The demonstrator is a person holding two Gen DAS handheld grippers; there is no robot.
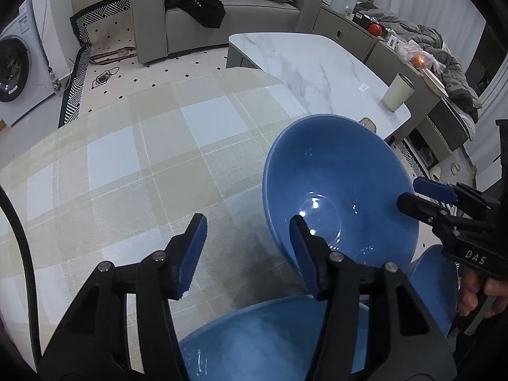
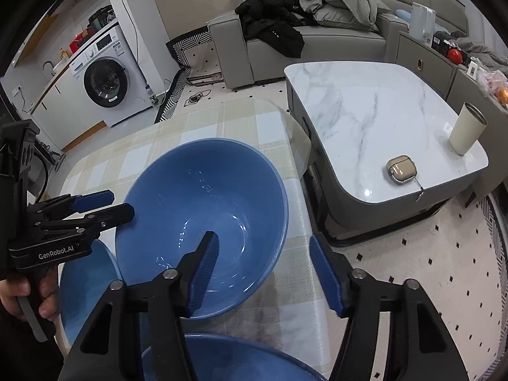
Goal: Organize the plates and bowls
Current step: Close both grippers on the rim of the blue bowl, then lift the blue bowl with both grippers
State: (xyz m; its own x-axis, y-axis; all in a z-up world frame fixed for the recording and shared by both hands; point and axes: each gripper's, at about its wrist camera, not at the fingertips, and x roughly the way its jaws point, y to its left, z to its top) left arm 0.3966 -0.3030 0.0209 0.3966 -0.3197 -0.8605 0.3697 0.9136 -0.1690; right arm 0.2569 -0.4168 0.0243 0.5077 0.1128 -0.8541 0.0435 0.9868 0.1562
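Observation:
A large blue bowl [image 1: 343, 190] [image 2: 203, 216] sits tilted on the checked tablecloth [image 1: 143, 158]. My left gripper [image 1: 249, 238] is open; its right finger reaches over the bowl's near rim, its left finger is outside over the cloth. It also shows in the right wrist view [image 2: 111, 204], at the bowl's left rim. My right gripper [image 2: 263, 263] is open, straddling the bowl's right rim, left finger inside. It shows in the left wrist view [image 1: 419, 195]. A second blue dish [image 1: 260, 343] [image 2: 222, 362] lies nearest me. A third blue dish [image 1: 435, 285] [image 2: 85, 279] lies beside the bowl.
A marble coffee table [image 2: 381, 120] stands to the right with a cream cup [image 2: 466, 128] and a small tan case [image 2: 401, 168]. A grey sofa with clothes [image 2: 301, 25] is behind; a washing machine [image 2: 108, 79] at far left. The tablecloth's right edge [image 2: 301, 165] drops to the floor.

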